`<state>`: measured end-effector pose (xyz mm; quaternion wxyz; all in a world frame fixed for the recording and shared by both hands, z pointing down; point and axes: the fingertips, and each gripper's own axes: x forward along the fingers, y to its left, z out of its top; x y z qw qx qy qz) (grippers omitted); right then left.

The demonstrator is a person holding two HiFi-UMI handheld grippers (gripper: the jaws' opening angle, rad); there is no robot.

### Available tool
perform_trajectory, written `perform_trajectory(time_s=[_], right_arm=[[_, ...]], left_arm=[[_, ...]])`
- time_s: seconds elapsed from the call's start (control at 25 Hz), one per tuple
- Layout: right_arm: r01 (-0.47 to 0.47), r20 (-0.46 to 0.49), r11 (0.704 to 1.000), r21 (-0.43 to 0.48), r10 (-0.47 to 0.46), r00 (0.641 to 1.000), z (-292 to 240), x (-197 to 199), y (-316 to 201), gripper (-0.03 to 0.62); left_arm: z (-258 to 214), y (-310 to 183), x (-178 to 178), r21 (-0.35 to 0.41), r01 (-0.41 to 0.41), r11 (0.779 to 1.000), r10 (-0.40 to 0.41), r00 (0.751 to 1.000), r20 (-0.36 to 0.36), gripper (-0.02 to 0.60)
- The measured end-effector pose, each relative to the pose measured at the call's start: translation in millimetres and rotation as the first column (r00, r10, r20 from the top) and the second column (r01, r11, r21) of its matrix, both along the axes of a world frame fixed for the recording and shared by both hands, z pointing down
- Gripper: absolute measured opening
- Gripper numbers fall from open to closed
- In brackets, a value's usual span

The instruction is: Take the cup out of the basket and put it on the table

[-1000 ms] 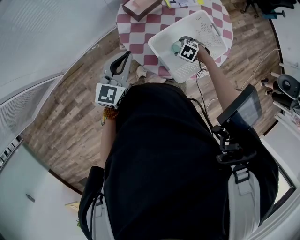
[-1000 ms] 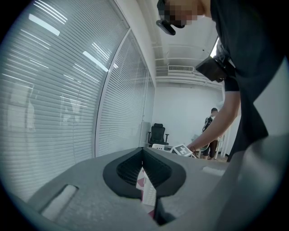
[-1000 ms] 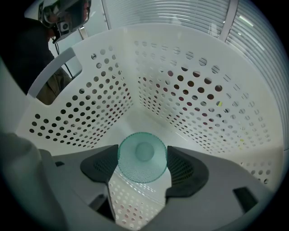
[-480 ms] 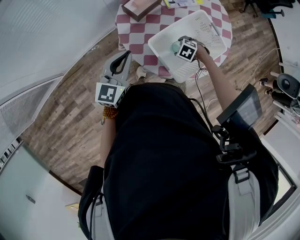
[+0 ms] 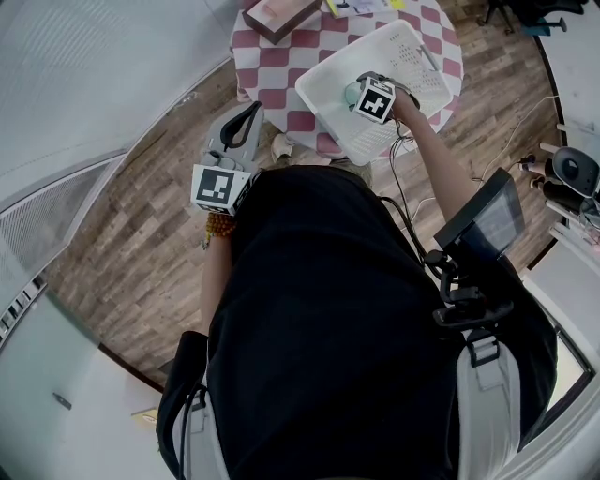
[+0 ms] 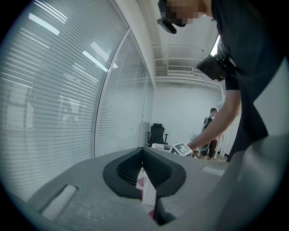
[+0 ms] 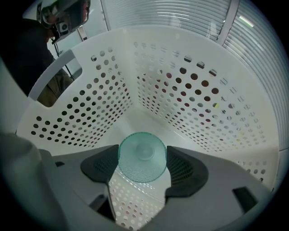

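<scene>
Translucent teal on the cup (image 7: 142,155), finely dotted. The basket (image 7: 86,113) is white, peppered with round holes. Red-and-white checks on the tabletop (image 5: 272,94), brown wood planks on the floor (image 5: 131,225). Right gripper (image 7: 142,159): grey body, black ribbed pads (image 7: 183,169), black-and-white marker cube (image 5: 376,100).

I see the checked table (image 5: 274,70) carrying the white basket (image 5: 417,52) right around my right gripper (image 5: 361,94). A brown box (image 5: 278,14) lies off that gripper's left, with papers (image 5: 366,6) beyond it.
</scene>
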<state>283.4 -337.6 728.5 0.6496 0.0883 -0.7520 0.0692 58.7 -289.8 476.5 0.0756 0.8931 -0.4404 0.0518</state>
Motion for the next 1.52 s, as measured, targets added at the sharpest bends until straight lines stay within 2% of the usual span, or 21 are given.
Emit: perform_trajectory(time_s=[0.36,0.76,1.04,1.52], right_arm=[[-0.034,0.025,0.999,-0.009,0.034,0.999,-2,-3,1,0.342],[-0.117,0.094,0.992,-0.050,0.121,0.988,-2,-10,4,0.341],[-0.174,0.103,0.984,-0.045,0.178,0.979,-4,-6,-1,0.341],[-0.194,0.141,0.980,-0.042,0.198,0.970,-16,-12,-5,0.340]], left_arm=[[4,0,3,-0.004,-0.011,1.000,0.011,1.000,0.003,0.006],[6,-1,5,-0.007,-0.027,1.000,0.027,1.000,0.003,0.006],[8,-1,5,-0.010,-0.032,0.999,0.032,0.999,0.006,0.006],[11,-3,5,-0.016,-0.030,0.999,0.030,1.000,0.006,0.006]])
